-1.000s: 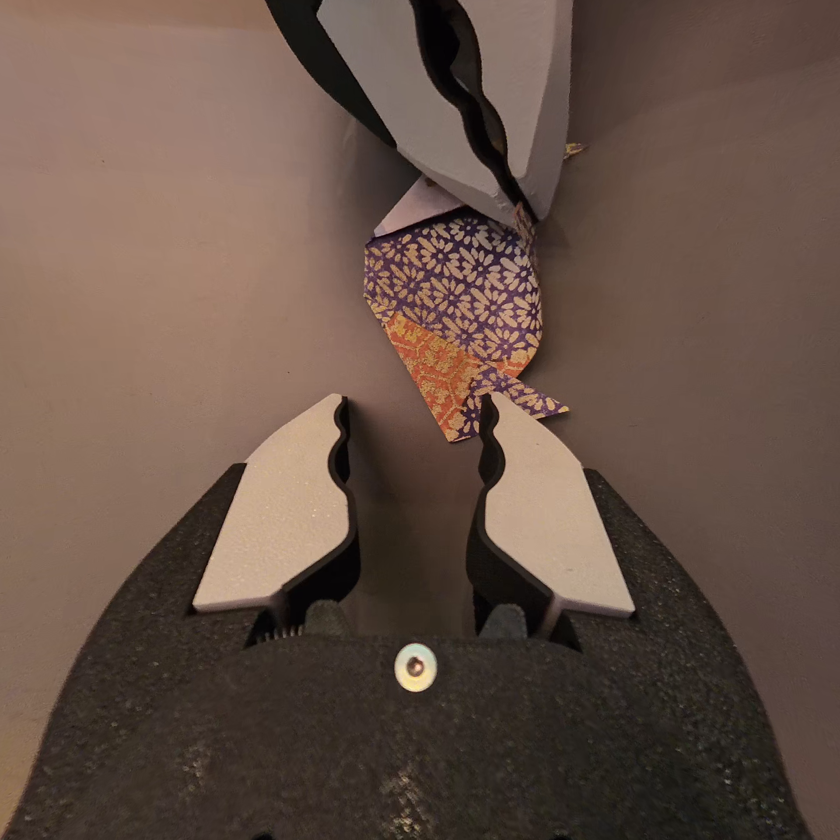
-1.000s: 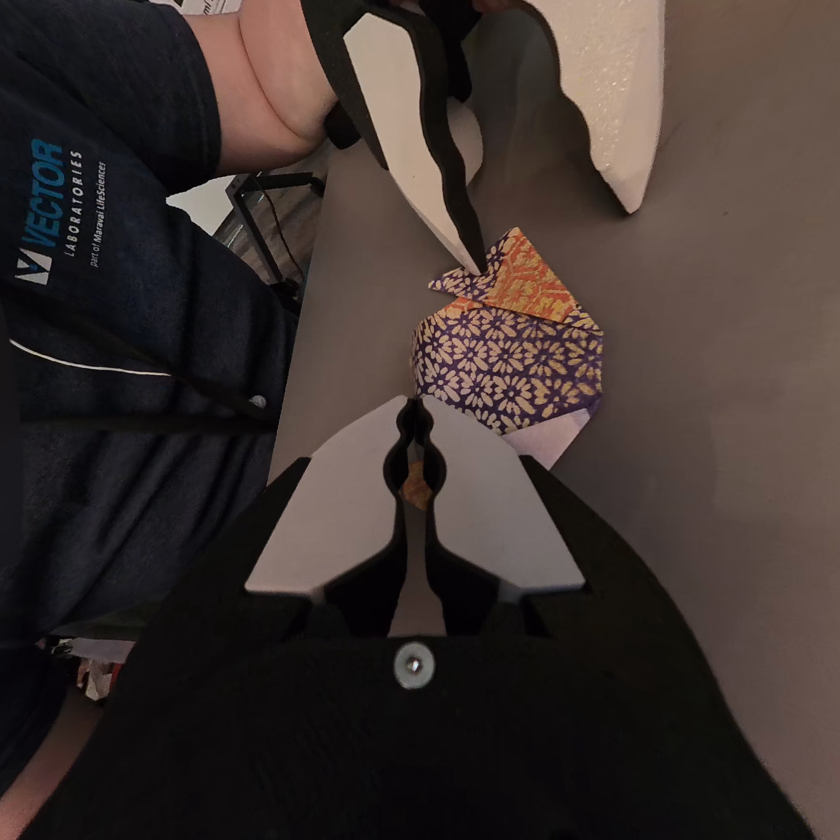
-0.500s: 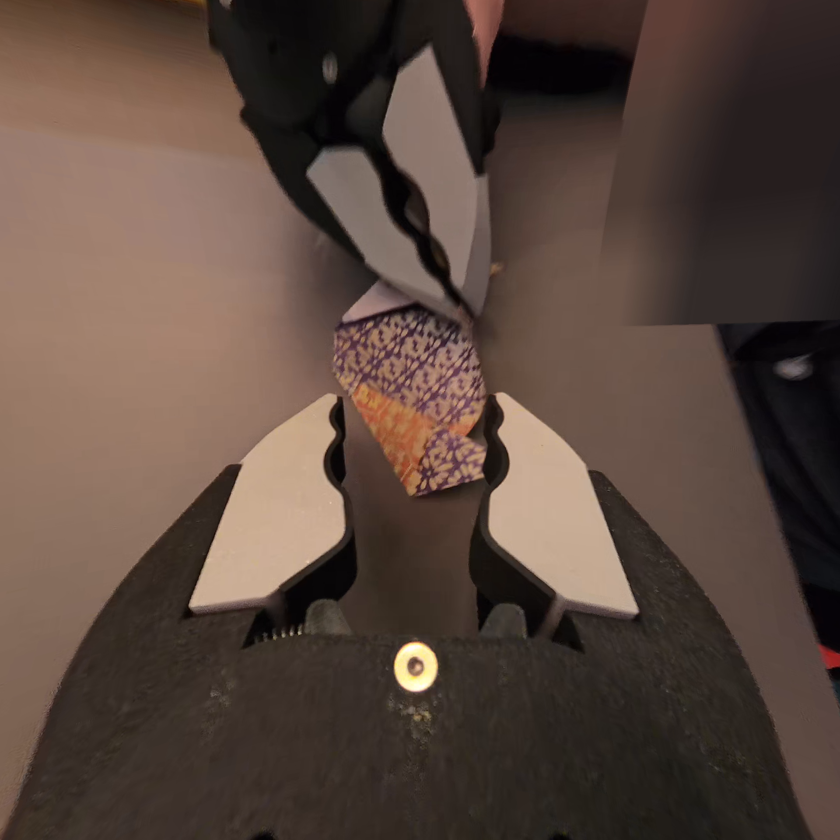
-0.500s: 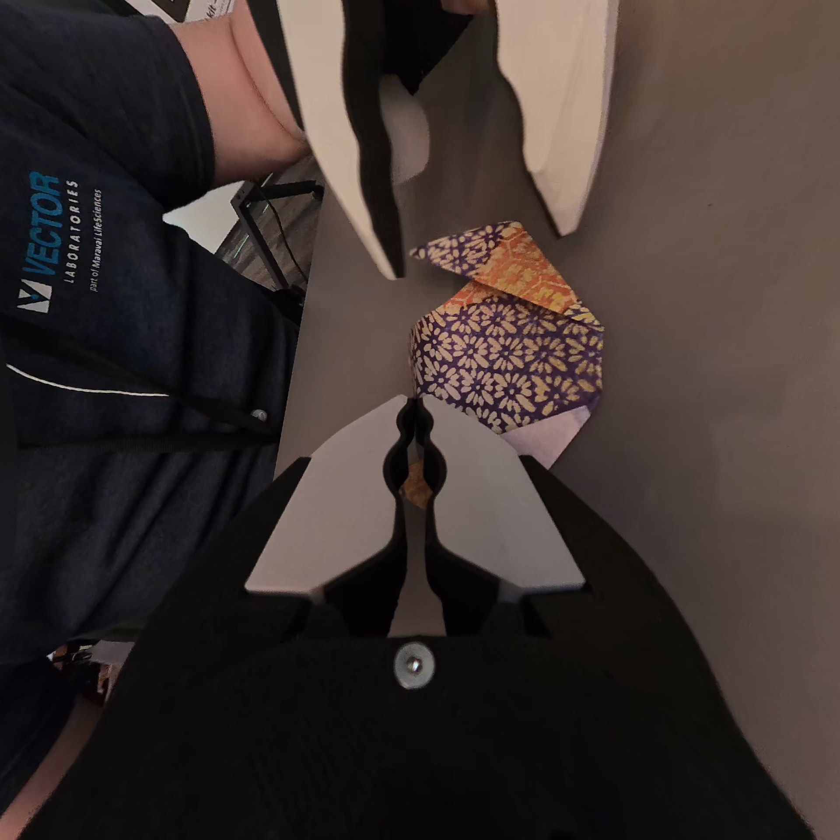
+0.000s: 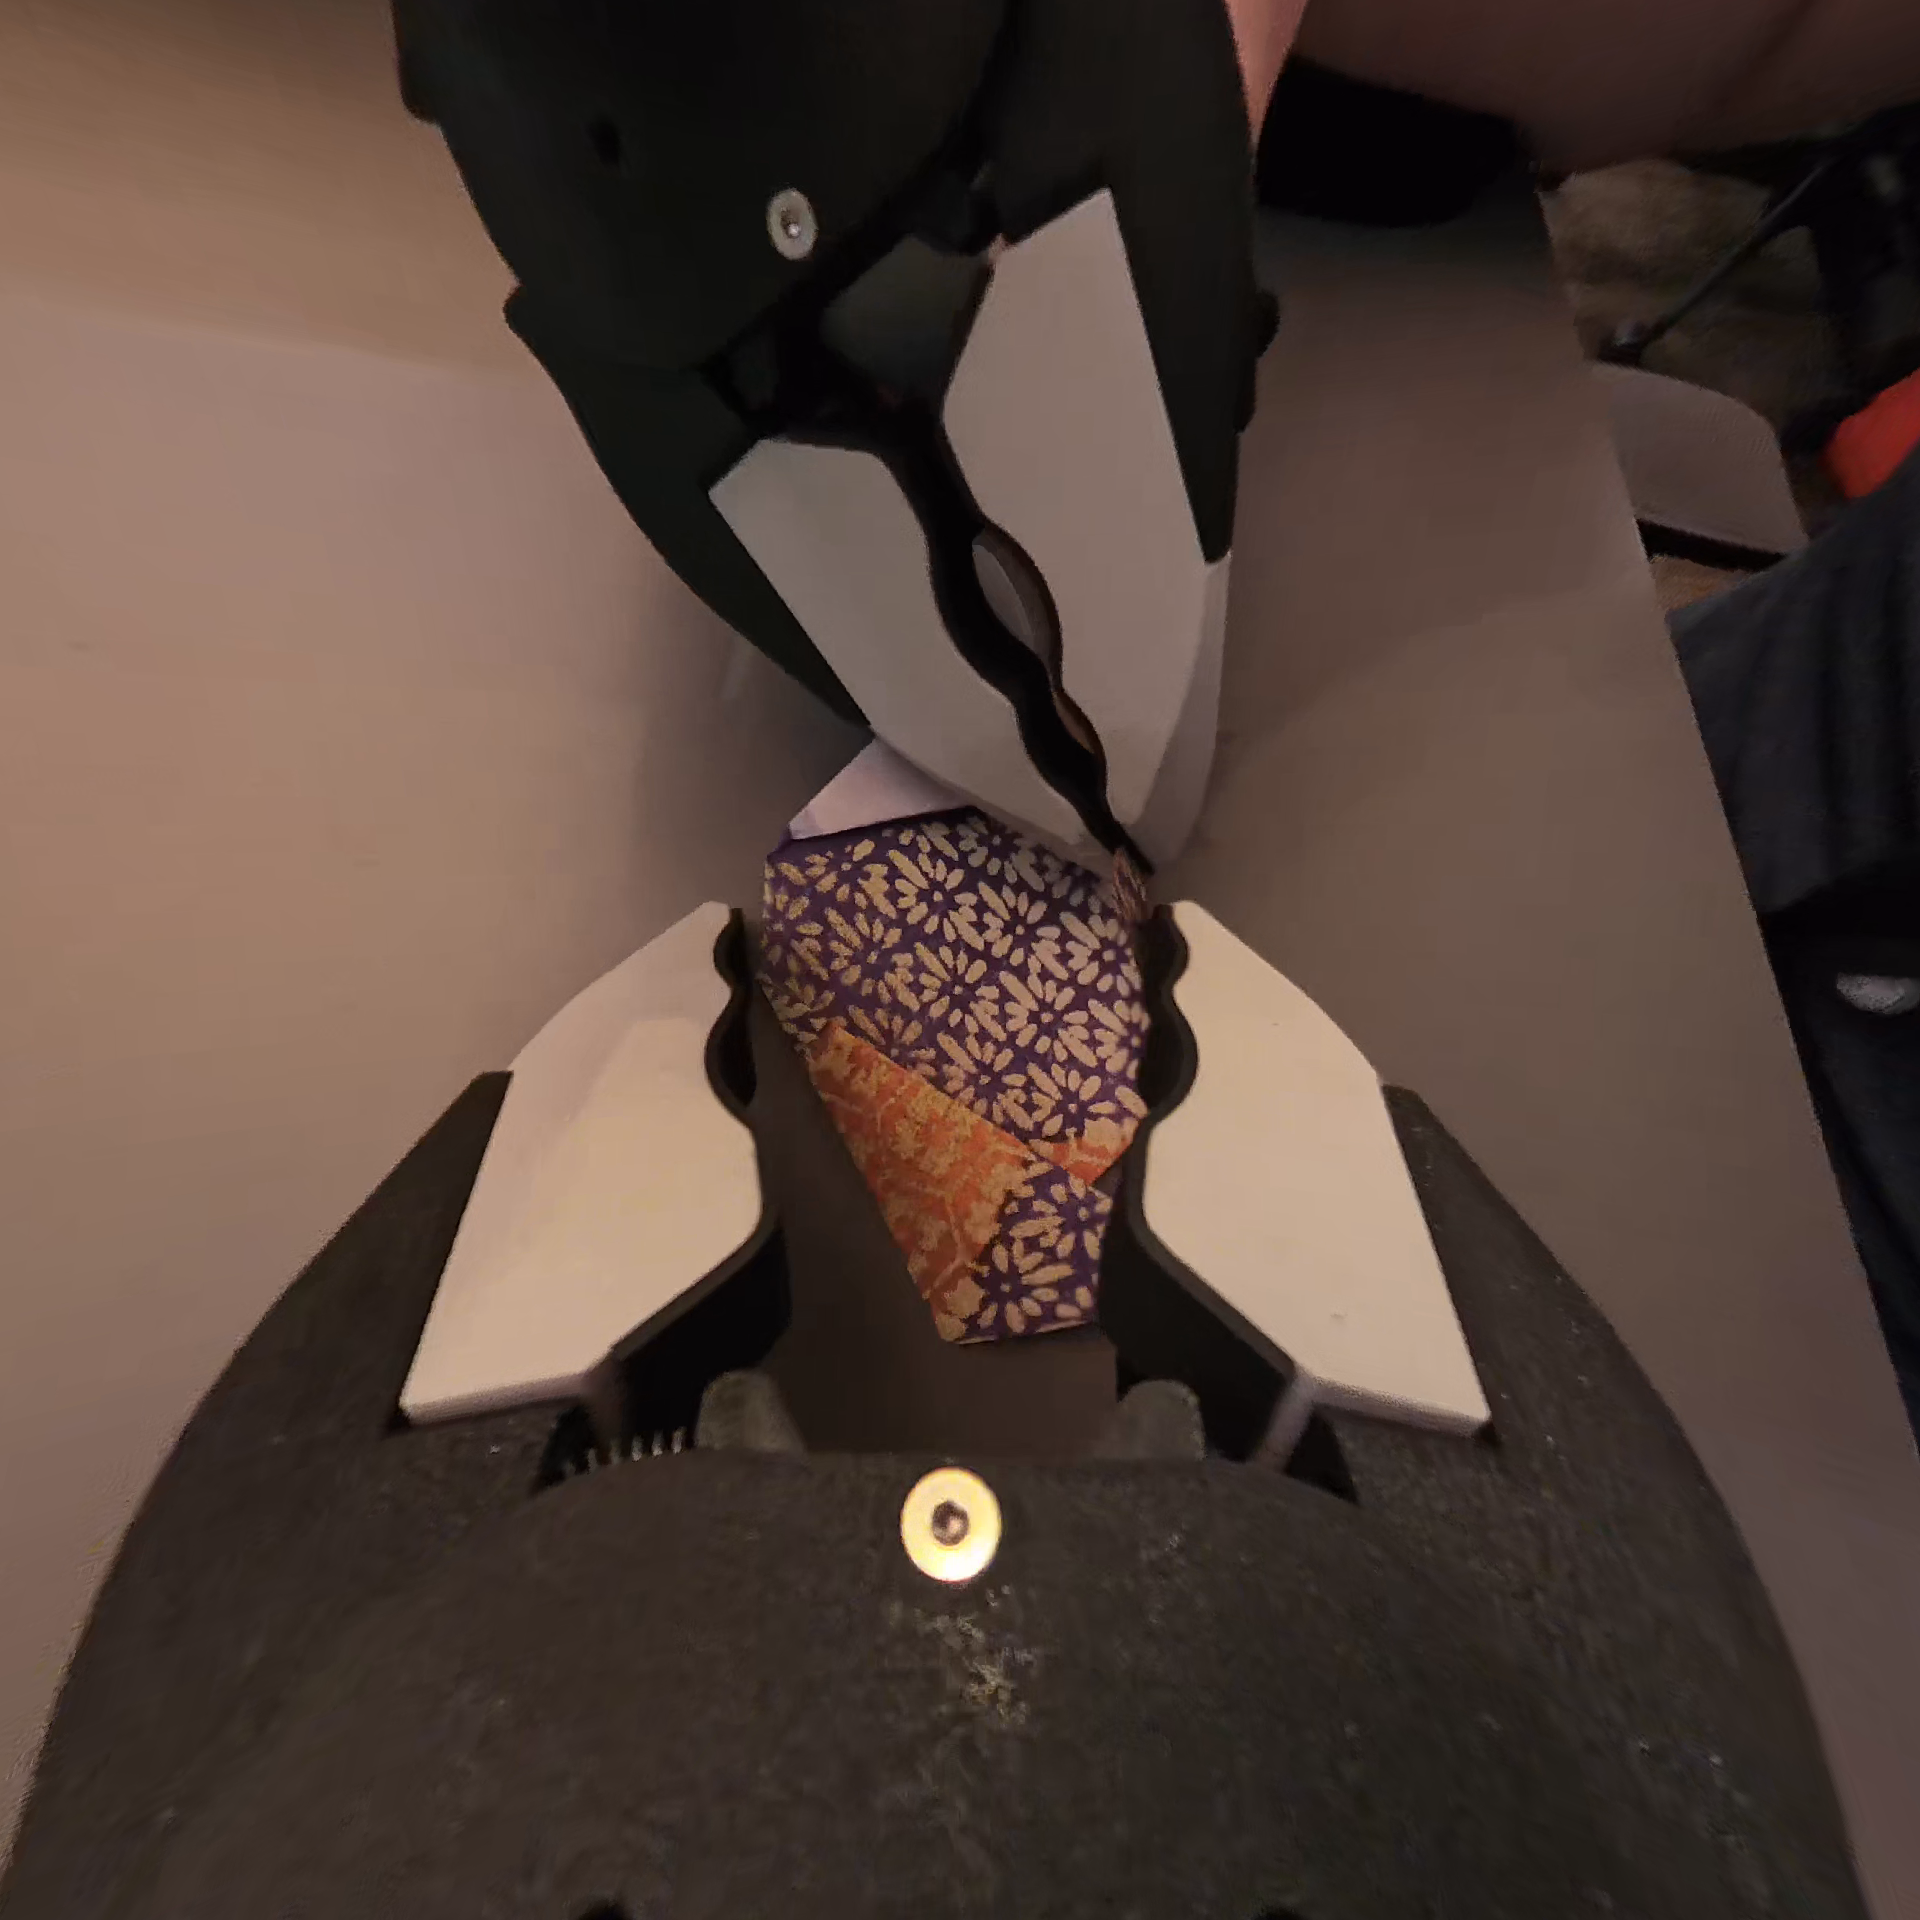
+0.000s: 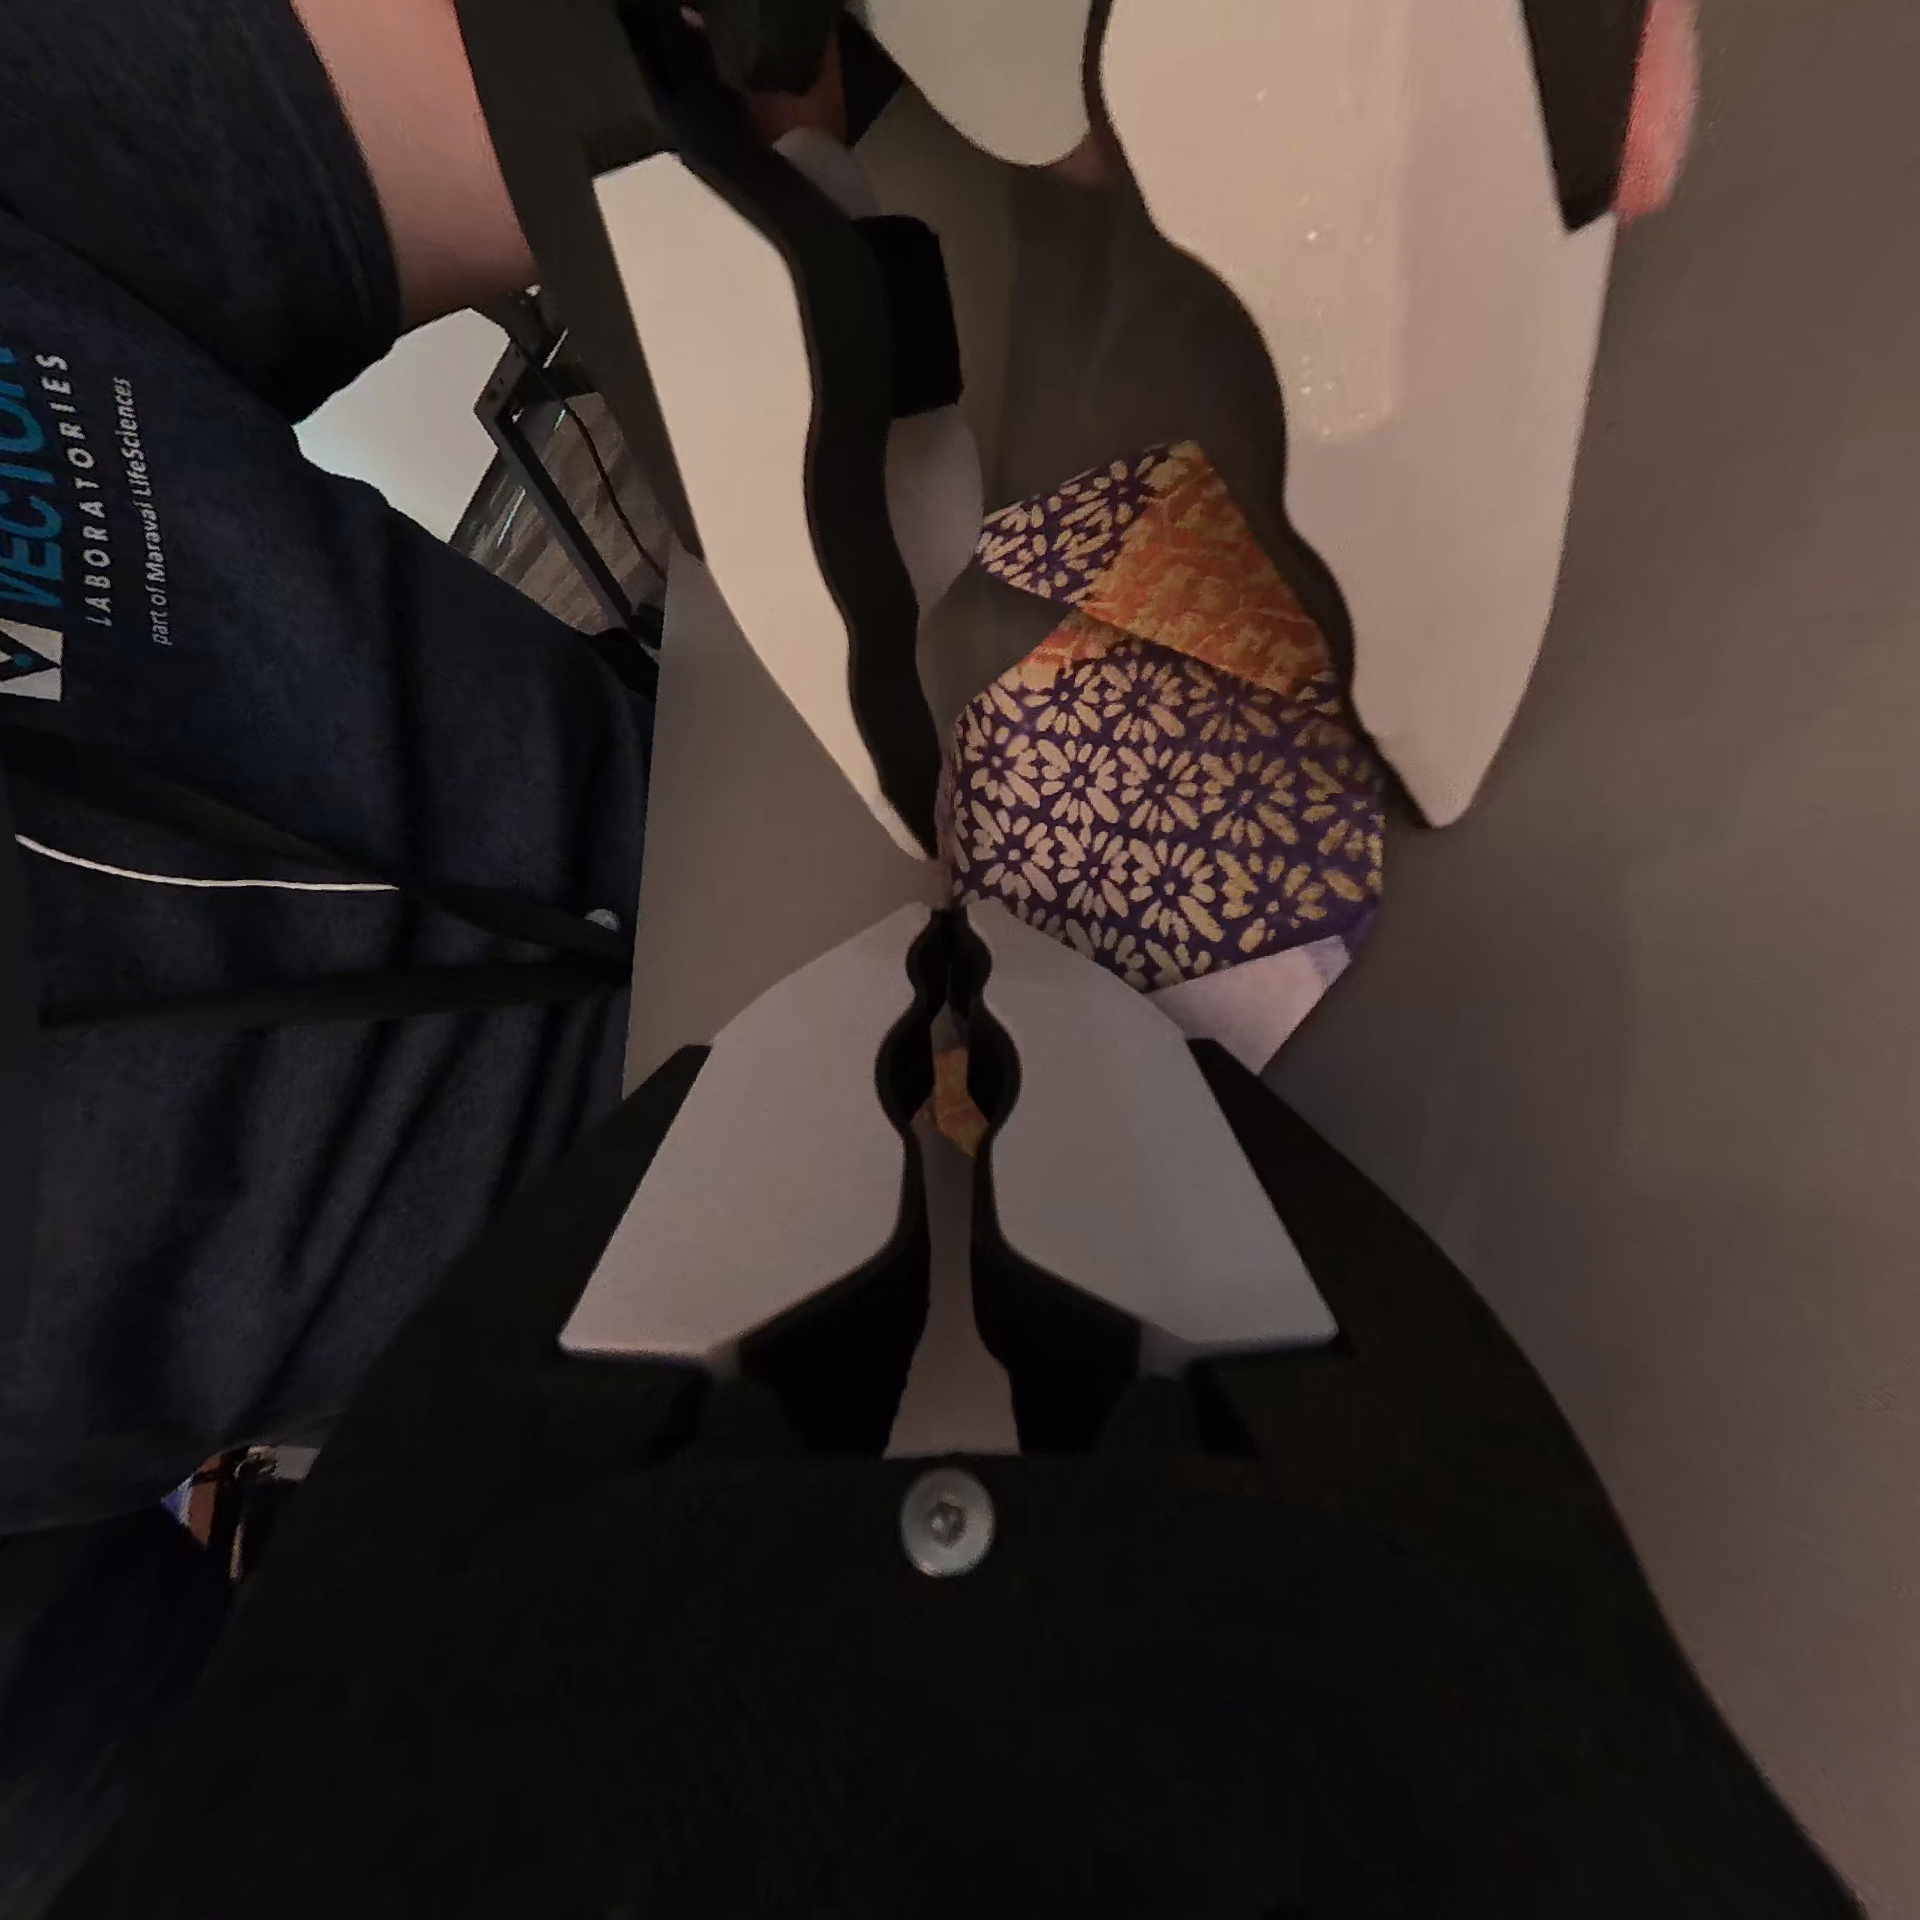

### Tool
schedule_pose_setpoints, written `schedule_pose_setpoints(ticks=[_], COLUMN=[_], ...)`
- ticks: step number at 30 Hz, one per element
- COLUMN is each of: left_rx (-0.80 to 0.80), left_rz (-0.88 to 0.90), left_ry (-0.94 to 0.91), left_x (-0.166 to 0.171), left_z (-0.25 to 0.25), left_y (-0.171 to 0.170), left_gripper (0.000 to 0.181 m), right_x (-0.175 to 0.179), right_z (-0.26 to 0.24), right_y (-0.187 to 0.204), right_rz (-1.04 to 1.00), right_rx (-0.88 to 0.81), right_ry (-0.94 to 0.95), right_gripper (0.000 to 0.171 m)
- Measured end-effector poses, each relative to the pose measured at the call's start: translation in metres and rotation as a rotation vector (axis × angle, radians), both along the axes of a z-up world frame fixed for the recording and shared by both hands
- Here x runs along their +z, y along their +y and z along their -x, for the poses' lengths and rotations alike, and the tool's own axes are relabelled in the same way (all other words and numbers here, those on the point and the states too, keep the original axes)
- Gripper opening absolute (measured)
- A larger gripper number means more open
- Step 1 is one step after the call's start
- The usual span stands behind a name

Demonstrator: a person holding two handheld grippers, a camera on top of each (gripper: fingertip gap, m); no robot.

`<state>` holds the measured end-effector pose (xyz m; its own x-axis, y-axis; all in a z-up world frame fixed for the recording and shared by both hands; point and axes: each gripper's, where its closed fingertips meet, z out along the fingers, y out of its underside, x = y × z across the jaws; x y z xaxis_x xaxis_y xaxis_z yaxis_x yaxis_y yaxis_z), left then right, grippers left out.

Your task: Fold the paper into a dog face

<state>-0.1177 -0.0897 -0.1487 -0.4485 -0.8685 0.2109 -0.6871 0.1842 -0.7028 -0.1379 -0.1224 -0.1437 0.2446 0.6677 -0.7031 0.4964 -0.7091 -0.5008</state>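
Left tool [image 5: 945, 925] is spread wide, its fingers straddling the folded patterned paper [image 5: 956, 997] lying on the grey worktop [image 5: 312, 727]. Right tool [image 6: 945, 914] is pinched closed on the paper's far corner.

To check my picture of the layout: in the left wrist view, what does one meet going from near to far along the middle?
Open left claw → folded purple-and-orange flower-patterned paper on the grey table → right claw, shut on the paper's far corner.
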Motion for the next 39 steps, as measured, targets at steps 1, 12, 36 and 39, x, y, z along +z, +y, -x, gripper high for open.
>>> schedule_pose_setpoints(ticks=[1, 12, 36, 39], left_rx=[0.002, -0.007, 0.030, 0.031], left_rz=[0.006, -0.037, -0.249, -0.252], left_ry=[0.001, 0.000, 0.013, 0.016], left_x=[0.000, -0.002, -0.008, -0.008], left_z=[0.000, 0.001, -0.004, -0.004], left_y=[0.001, 0.003, 0.013, 0.013], left_gripper=[0.070, 0.062, 0.042, 0.041], right_x=[0.000, 0.002, 0.001, 0.020], right_z=[-0.001, -0.006, -0.010, -0.015], right_y=[0.002, 0.019, 0.023, 0.023], right_rz=[-0.005, -0.032, -0.281, -0.323], right_rx=[-0.011, -0.121, -0.143, -0.194], right_ry=[-0.005, -0.049, -0.197, -0.125], right_gripper=[0.001, 0.006, 0.005, 0.005])
